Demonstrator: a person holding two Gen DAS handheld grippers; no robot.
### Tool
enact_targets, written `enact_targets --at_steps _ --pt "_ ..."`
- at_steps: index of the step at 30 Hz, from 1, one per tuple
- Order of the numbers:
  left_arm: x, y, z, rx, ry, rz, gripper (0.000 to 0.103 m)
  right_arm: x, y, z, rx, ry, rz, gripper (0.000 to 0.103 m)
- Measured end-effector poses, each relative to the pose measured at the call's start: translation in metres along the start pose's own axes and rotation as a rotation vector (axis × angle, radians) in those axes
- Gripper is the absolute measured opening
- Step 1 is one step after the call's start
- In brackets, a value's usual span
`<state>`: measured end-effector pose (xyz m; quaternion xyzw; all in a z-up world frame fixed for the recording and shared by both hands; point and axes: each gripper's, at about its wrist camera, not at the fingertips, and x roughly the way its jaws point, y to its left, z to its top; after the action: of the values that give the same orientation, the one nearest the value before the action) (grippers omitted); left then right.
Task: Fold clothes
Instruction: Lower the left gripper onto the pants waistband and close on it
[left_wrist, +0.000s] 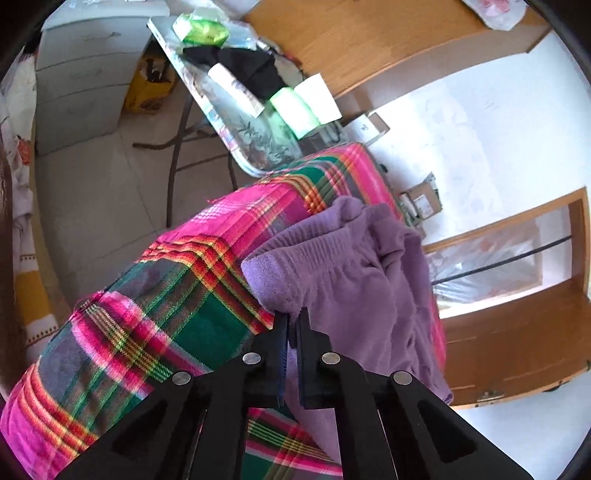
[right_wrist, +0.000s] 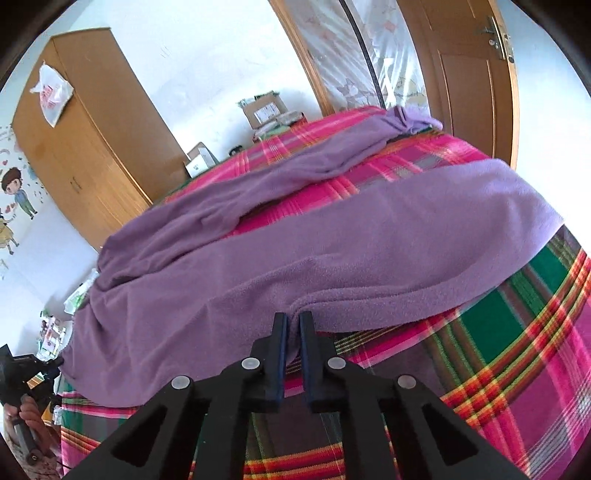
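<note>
So: bed covered by a pink, green and orange plaid blanket (right_wrist: 517, 332), filling most of both views. Purple fleece trousers (right_wrist: 332, 251) lie spread across it, waistband end toward the left-wrist side, two legs running away toward the far edge of the bed (one leg flat and wide, the other bunched and narrower beyond it). Brown wooden wardrobe (right_wrist: 85, 147) stands against the wall behind the bed. Folding table with a floral top (left_wrist: 236, 125) sits beyond the bed end, cluttered with packets and a black cloth. Left gripper (left_wrist: 293, 321) is clamped on the waistband corner of the trousers. Right gripper (right_wrist: 291, 321) is pinched tight on a fold at the near hem edge.
</note>
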<state>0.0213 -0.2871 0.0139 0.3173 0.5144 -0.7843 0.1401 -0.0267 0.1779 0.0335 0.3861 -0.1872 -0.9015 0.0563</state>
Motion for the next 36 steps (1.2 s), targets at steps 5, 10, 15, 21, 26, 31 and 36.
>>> enact_targets --at_steps 5,10,15,21,26,31,36 --pt "-0.018 -0.003 -0.008 0.002 -0.031 -0.021 0.003 -0.019 -0.008 0.002 0.022 -0.041 0.034 0.007" --pt "-0.043 -0.007 -0.016 0.038 -0.102 -0.017 0.0 -0.036 -0.014 0.002 0.028 -0.078 0.051 0.007" --pt "-0.049 -0.003 -0.019 0.045 -0.088 0.016 0.0 -0.047 -0.019 0.004 0.024 -0.096 0.049 0.007" --pt "-0.029 0.003 -0.022 0.05 -0.032 0.055 0.029 -0.043 -0.021 0.001 0.018 -0.087 0.042 0.007" --pt "-0.009 -0.002 -0.019 0.055 -0.005 0.099 0.055 -0.042 -0.022 -0.001 0.007 -0.081 0.034 0.007" --pt "0.01 -0.011 -0.017 0.066 0.02 0.189 0.055 -0.038 -0.024 -0.004 0.014 -0.072 0.032 0.007" --pt "0.024 -0.016 -0.004 0.017 0.026 0.193 0.049 -0.033 -0.026 -0.004 0.023 -0.06 0.029 0.007"
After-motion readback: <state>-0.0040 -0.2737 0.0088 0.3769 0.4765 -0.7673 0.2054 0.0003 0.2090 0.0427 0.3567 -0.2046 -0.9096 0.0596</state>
